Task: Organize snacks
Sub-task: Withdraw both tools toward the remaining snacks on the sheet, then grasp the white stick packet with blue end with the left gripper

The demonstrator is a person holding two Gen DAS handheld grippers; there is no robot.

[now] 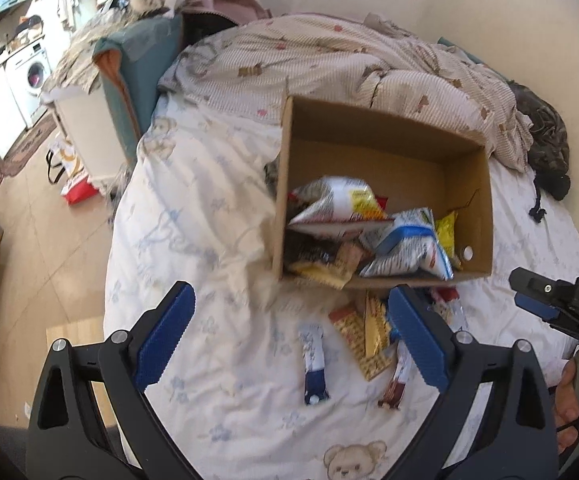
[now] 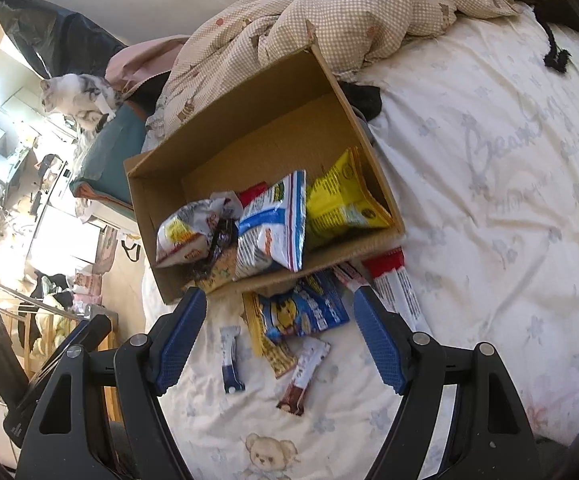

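Snack packets lie loose on the bed, just near of the cardboard box already holding several bags. Left tongs and right tongs gape wide, both empty. Packets judged light, crinkly, slippery; pinch across a flat sealed edge.

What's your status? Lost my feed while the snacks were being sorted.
Left tongs and right tongs open, empty. Cardboard box partly filled; loose snack packets on the bedsheet before it. Nothing in the way.
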